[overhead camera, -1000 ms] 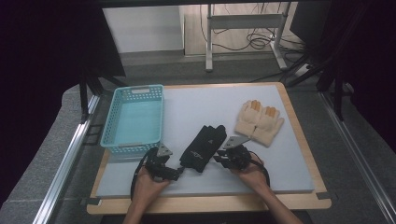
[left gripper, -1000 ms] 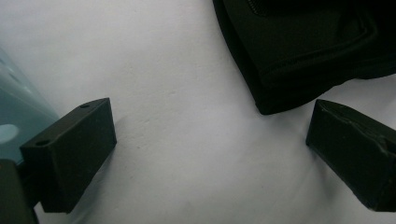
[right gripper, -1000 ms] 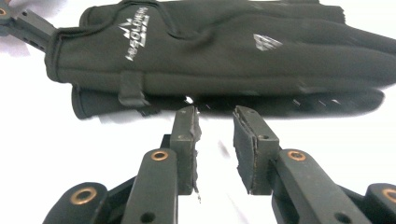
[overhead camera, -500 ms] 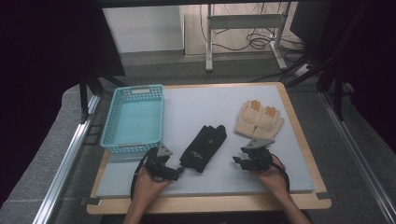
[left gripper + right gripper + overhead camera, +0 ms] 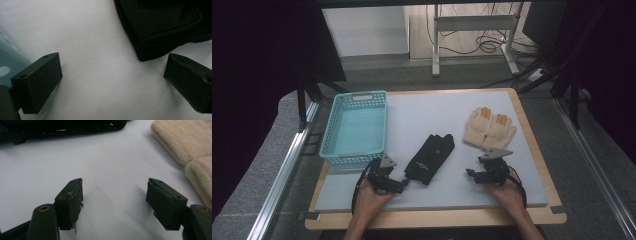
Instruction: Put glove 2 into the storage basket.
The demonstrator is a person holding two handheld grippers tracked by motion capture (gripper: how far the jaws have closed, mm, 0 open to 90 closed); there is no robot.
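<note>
A person is sitting at the table point(image 5: 532, 197) with a gripper in each hand, both forearms coming in from the near edge. The left gripper point(image 5: 402, 185) is resting low on the white mat point(image 5: 422, 115), its jaws spread wide and released, with nothing between them. In the left gripper view the near corner of the black glove point(image 5: 165, 27) is lying just ahead of the jaws, close to the right-hand one but not touching it, and bare mat is showing in the gap. In the high view this black glove point(image 5: 431, 158) is lying flat near the middle of the mat, slanting away from the left gripper towards the far side. The right gripper point(image 5: 472, 173) is sitting well apart from the black glove, on the right side of the mat, just in front of the cream gloves point(image 5: 489, 128). Its jaws have just been opening and are standing apart over bare mat, gripping nothing. In the right gripper view the cream gloves point(image 5: 190, 147) are lying ahead and to the right of the jaws, and the black glove point(image 5: 62, 127) is stretching across the top. A teal basket point(image 5: 337, 131) is standing on the left of the mat, beside the left gripper, holding nothing visible.
</note>
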